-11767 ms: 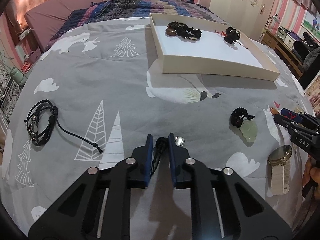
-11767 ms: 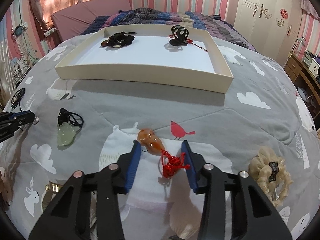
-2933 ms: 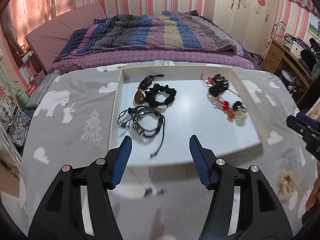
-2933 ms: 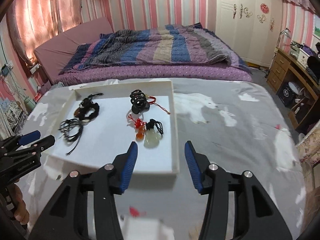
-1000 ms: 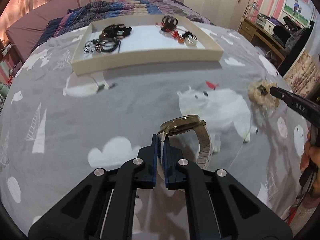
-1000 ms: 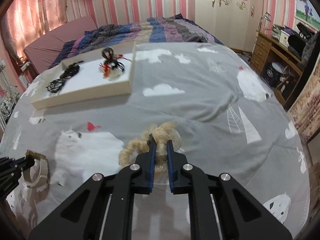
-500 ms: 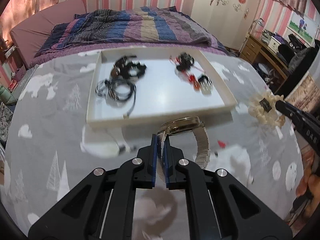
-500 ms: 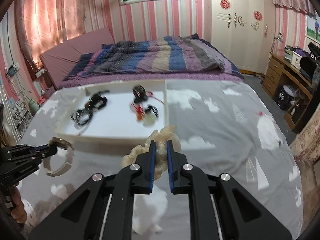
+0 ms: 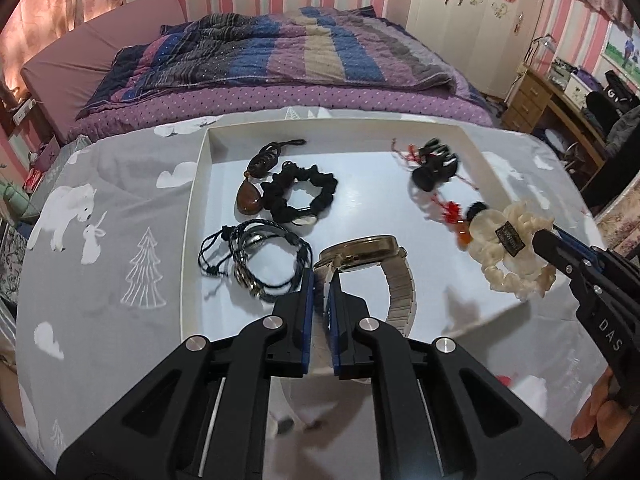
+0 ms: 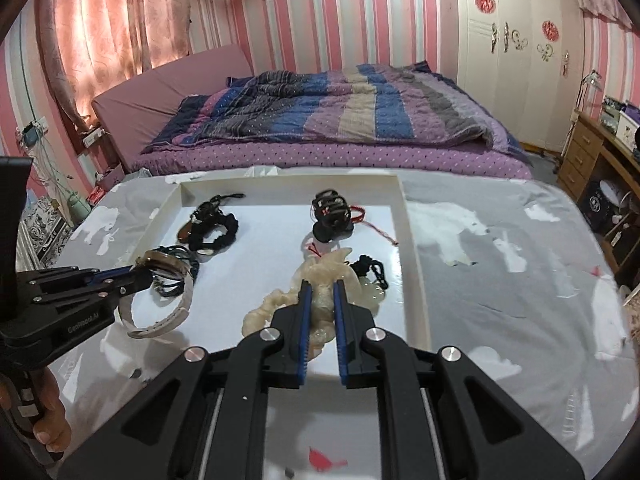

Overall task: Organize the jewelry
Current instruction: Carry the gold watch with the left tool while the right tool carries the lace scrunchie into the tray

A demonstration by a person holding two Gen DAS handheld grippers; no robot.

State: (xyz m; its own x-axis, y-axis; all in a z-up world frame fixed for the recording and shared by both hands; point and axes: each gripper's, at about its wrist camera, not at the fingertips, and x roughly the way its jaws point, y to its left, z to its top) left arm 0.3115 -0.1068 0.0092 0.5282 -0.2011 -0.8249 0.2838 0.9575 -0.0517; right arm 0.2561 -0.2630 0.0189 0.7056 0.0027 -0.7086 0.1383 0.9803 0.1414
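Observation:
A white tray (image 9: pixel 198 184) lies on the grey printed bedspread. My left gripper (image 9: pixel 321 276) is shut on a gold watch (image 9: pixel 366 254) with a pale metal band, held over the tray's near part. My right gripper (image 10: pixel 320 288) is shut on a cream scrunchie (image 10: pixel 320 276), which hangs over the tray's right half. In the left wrist view that scrunchie (image 9: pixel 516 240) and the right gripper (image 9: pixel 540 238) come in from the right. In the right wrist view the watch (image 10: pixel 164 284) and left gripper (image 10: pixel 144 276) show at left.
In the tray lie a black scrunchie (image 9: pixel 300 196), a brown pendant (image 9: pixel 249 200), black cord bracelets (image 9: pixel 256 256), a black hair clip (image 9: pixel 434 166) and a red-corded pendant (image 9: pixel 454 216). A striped quilt (image 10: pixel 340 108) covers the bed behind. A wooden desk (image 10: pixel 592 148) stands at right.
Both grippers have lifted their items off the bedspread and carried them forward over the tray. The tray is much nearer in both views than a second ago.

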